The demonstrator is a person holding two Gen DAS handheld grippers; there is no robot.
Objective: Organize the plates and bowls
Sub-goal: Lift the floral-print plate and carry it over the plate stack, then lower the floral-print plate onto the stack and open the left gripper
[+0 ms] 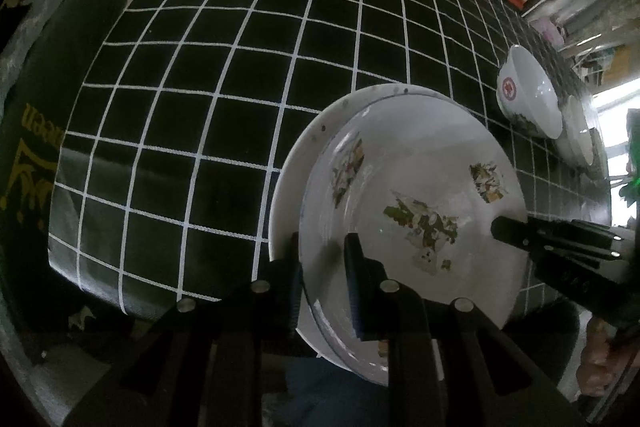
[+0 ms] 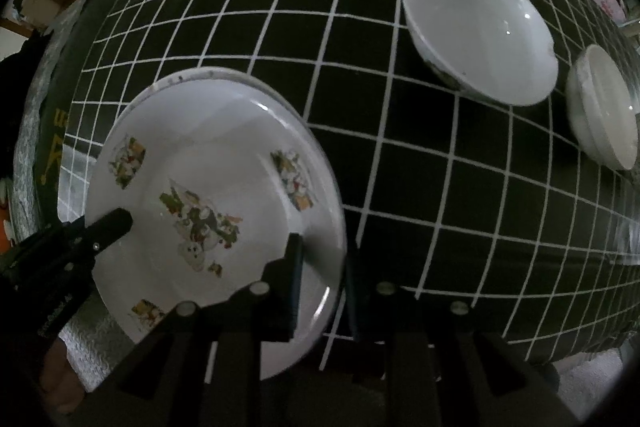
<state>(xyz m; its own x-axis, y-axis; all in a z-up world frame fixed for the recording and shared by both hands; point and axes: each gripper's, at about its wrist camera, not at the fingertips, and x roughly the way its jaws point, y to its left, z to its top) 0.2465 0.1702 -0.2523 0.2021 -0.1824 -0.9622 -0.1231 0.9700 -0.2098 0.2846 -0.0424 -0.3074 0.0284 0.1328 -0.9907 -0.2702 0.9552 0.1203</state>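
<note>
Both grippers, left gripper (image 1: 324, 283) and right gripper (image 2: 320, 279), have fingers clamped on opposite rims of the decorated plate (image 1: 420, 195), which sits over a second plate (image 1: 296, 163) on the tabletop (image 1: 224, 75); rigid, glazed, slippery, breakable: grip the rim only.

Round red emblem on outer wall of white bowl (image 1: 527, 95), far right on table; characters inside too small to read. Yellow lettering on dark green fabric (image 1: 60, 99) at left table edge, sideways, partly hidden, unreadable.
</note>
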